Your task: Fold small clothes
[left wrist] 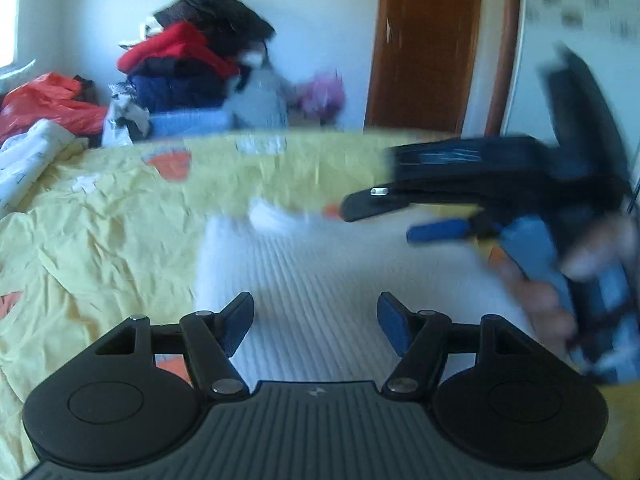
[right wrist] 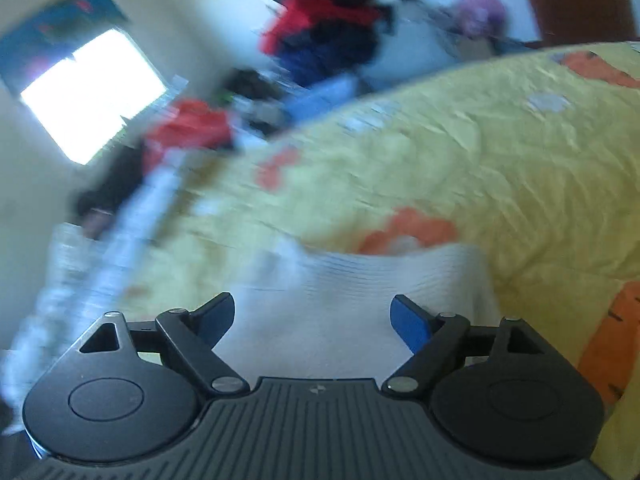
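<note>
A small white ribbed garment [left wrist: 320,272] lies flat on the yellow bedspread [left wrist: 100,220]. My left gripper [left wrist: 316,320] is open and empty just above its near part. My right gripper shows blurred in the left wrist view [left wrist: 380,220], open, over the garment's far right side. In the right wrist view the right gripper [right wrist: 312,316] is open and empty over the white garment [right wrist: 360,300], which lies on the yellow bedspread [right wrist: 480,152]. Both views are motion-blurred.
A pile of dark, red and blue clothes [left wrist: 192,60] stands beyond the bed's far edge. Red bags [left wrist: 48,100] and a white printed cloth [left wrist: 28,160] lie at the left. A brown door [left wrist: 424,40] is at the back right. A bright window [right wrist: 92,92] shows at the left.
</note>
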Available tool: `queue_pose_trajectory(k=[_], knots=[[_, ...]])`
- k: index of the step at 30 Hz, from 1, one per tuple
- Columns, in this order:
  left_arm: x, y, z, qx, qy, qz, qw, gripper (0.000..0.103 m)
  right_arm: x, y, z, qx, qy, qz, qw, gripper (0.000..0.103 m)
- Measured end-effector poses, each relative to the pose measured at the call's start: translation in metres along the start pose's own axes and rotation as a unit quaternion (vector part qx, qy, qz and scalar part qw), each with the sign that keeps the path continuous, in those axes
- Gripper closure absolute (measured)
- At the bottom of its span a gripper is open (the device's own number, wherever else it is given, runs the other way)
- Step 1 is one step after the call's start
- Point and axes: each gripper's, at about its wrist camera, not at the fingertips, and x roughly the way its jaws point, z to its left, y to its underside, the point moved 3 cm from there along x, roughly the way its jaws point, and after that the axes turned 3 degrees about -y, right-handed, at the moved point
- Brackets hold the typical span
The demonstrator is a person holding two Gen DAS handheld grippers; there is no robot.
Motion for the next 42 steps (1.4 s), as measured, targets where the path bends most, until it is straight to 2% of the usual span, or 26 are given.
queue_pose_trajectory(k=[1,3,8,11,14,16,17,20,22,24,26,31,33,35,37,38,40,42], knots=[[0.006,0.006,-0.004,0.016,-0.007,-0.006,0.9998,0.035,0.011,0.005,-0.007,-0.018,0.018,0.006,1.000,0.025],[0.007,0.015,-0.009,0.039,-0.012,-0.027,0.9988,0.034,0.017,0.019,-0.006,-0.080,0.026,-0.010,0.996,0.027],[0.012,0.014,-0.005,0.017,-0.007,-0.026,0.9995,0.033,0.024,0.021,0.001,-0.130,0.052,0.002,0.990,0.026],[0.010,0.015,-0.007,0.018,-0.009,-0.028,0.9994,0.033,0.018,0.019,0.004,-0.127,0.054,-0.005,0.990,0.026],[0.010,0.014,-0.005,0.015,-0.008,-0.024,0.9996,0.033,-0.003,0.015,0.011,-0.105,0.072,-0.038,0.991,0.024],[0.009,0.014,-0.006,0.015,-0.008,-0.025,0.9995,0.033,-0.021,0.012,0.020,-0.093,0.056,-0.068,0.992,0.022],[0.009,0.014,-0.006,0.015,-0.009,-0.025,0.9995,0.033,-0.027,0.011,0.027,-0.094,0.039,-0.072,0.992,0.018],[0.009,0.014,-0.006,0.013,-0.011,-0.026,0.9995,0.033,-0.024,0.010,0.039,-0.117,0.020,-0.059,0.991,0.011],[0.009,0.014,-0.006,0.014,-0.011,-0.026,0.9995,0.033,-0.007,0.012,0.037,-0.129,0.041,-0.031,0.990,0.010],[0.009,0.014,-0.006,0.016,-0.006,-0.026,0.9995,0.033,0.019,0.020,0.020,-0.130,0.087,0.012,0.988,0.012],[0.009,0.014,-0.007,0.018,-0.008,-0.026,0.9995,0.033,0.023,0.021,0.013,-0.141,0.078,0.000,0.987,0.011],[0.009,0.015,-0.007,0.016,-0.011,-0.033,0.9993,0.033,0.026,0.021,0.016,-0.151,0.089,0.006,0.985,0.010],[0.005,0.015,-0.006,0.017,-0.013,-0.033,0.9992,0.032,0.019,0.026,0.020,-0.152,0.090,-0.005,0.984,0.009],[-0.008,0.014,-0.004,0.011,-0.015,-0.038,0.9991,0.030,0.008,0.027,0.023,-0.149,0.092,-0.021,0.984,0.014],[-0.030,0.019,0.001,0.001,-0.012,-0.057,0.9983,0.024,-0.015,0.029,0.024,-0.129,0.089,-0.062,0.986,0.013],[-0.040,0.023,0.003,0.003,-0.009,-0.070,0.9975,0.020,-0.028,0.030,0.024,-0.120,0.077,-0.078,0.987,0.013],[-0.055,0.032,0.004,0.014,-0.009,-0.087,0.9961,0.019,-0.048,0.031,0.024,-0.110,0.050,-0.094,0.988,0.013],[-0.059,0.039,0.000,0.022,0.005,-0.087,0.9959,0.019,-0.056,0.032,0.025,-0.108,0.036,-0.092,0.989,0.013]])
